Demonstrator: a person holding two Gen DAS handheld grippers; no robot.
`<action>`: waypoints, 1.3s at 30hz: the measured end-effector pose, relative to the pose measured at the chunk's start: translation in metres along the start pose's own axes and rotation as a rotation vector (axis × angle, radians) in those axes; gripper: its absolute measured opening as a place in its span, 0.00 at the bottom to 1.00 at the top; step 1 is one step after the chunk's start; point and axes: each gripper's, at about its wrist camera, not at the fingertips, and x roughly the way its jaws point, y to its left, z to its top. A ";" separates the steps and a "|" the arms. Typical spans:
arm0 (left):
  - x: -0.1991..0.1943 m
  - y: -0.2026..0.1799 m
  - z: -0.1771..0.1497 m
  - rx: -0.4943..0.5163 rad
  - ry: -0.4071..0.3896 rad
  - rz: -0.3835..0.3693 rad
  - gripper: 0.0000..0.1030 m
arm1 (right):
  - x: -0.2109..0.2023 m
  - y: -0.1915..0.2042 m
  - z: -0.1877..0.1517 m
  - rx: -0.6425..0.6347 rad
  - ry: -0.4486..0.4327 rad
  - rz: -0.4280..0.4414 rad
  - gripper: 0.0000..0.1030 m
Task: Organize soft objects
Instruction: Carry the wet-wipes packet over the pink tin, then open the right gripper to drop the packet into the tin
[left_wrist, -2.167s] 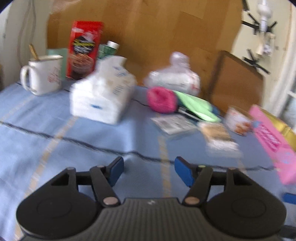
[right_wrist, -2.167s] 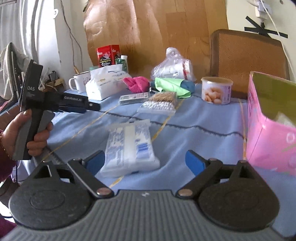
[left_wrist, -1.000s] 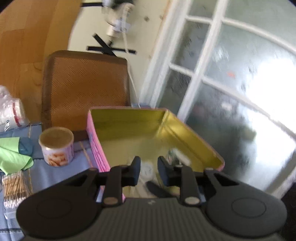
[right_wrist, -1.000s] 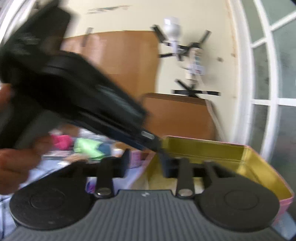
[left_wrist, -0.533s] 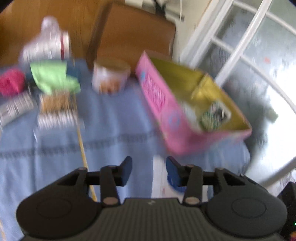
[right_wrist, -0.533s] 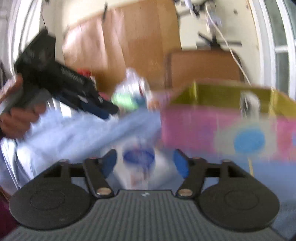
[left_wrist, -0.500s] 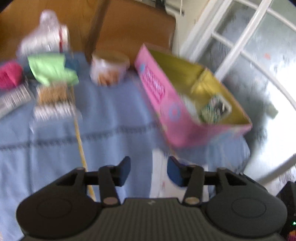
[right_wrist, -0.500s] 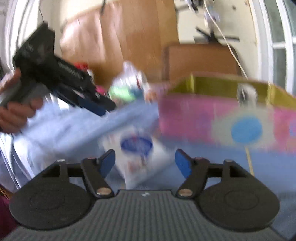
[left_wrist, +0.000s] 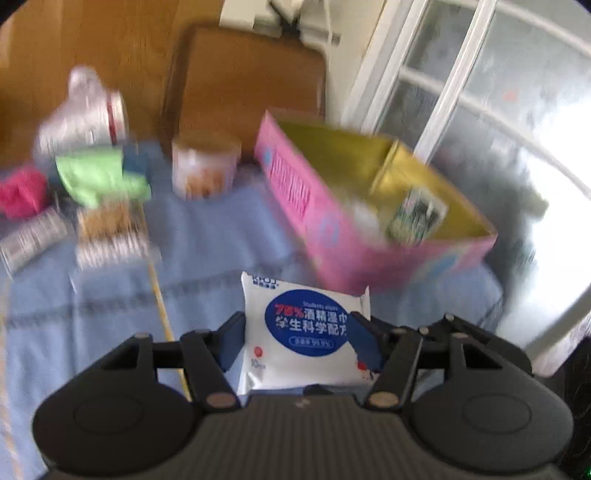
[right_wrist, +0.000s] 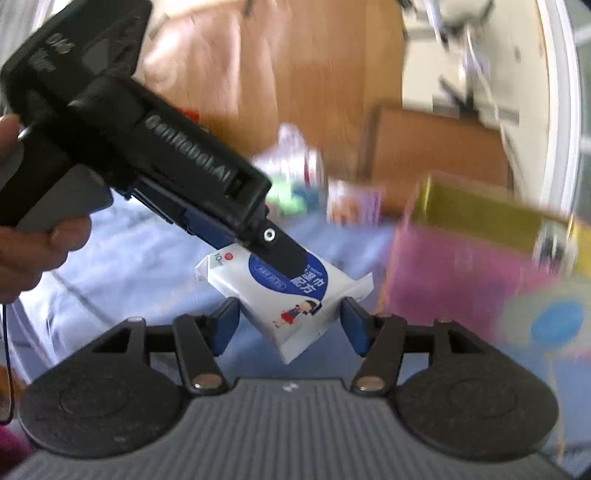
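A white wipes pack (left_wrist: 303, 332) with a blue round label lies on the blue tablecloth (left_wrist: 207, 251), just in front of the pink box (left_wrist: 306, 192). My left gripper (left_wrist: 299, 338) straddles it, one finger on each side. Its jaws are opening and I see no pad pressing. From the right wrist view the same pack (right_wrist: 295, 291) sits between the blue pads of my right gripper (right_wrist: 290, 325). Its jaws are closing, with small gaps left. The left gripper (right_wrist: 288, 258) reaches over the pack from the left, held by a hand (right_wrist: 37, 243).
The pink box (right_wrist: 461, 280) with a gold inside stands open at the right and holds a small packet (left_wrist: 417, 218). Behind are a round can (left_wrist: 205, 170), a green cloth (left_wrist: 99, 177), a pink cloth (left_wrist: 22, 192), cotton swabs (left_wrist: 107, 229), a plastic bag (left_wrist: 85, 118) and a chair back (left_wrist: 243, 85).
A second ago my left gripper was nearly shut above the pink box. Both grippers have since come down around the wipes pack. The left jaws are wider, the right slightly narrower.
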 end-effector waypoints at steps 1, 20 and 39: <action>-0.006 -0.004 0.009 0.017 -0.031 -0.002 0.57 | -0.003 0.000 0.007 -0.014 -0.035 -0.014 0.61; 0.126 -0.089 0.104 0.113 -0.033 -0.074 0.65 | 0.004 -0.182 0.022 0.153 0.083 -0.533 0.64; -0.044 0.186 -0.033 -0.218 -0.219 0.545 0.65 | 0.108 -0.029 0.098 0.151 0.032 0.127 0.58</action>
